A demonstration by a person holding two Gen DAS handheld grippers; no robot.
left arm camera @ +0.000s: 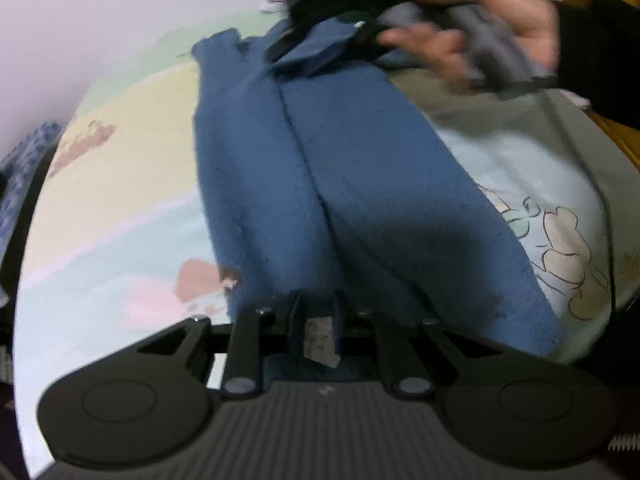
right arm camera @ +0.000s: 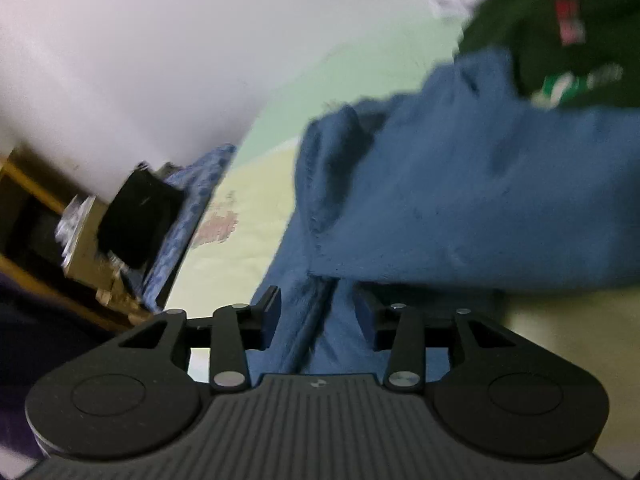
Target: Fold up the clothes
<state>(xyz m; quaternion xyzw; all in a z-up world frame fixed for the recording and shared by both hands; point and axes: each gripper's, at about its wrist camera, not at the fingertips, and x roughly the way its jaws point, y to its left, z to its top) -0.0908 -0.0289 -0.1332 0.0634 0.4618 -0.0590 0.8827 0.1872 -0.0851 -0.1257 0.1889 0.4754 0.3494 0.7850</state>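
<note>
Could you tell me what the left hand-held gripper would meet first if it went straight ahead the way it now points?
The left hand-held gripper would probably just push further into the blue garment already between its fingers.

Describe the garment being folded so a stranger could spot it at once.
Start at the pastel striped bedsheet covering the bed. Along its middle lies the blue garment, a long fuzzy piece gripped at both ends. Its neighbour, the dark green garment, carries printed lettering; the blue one is plain.
</note>
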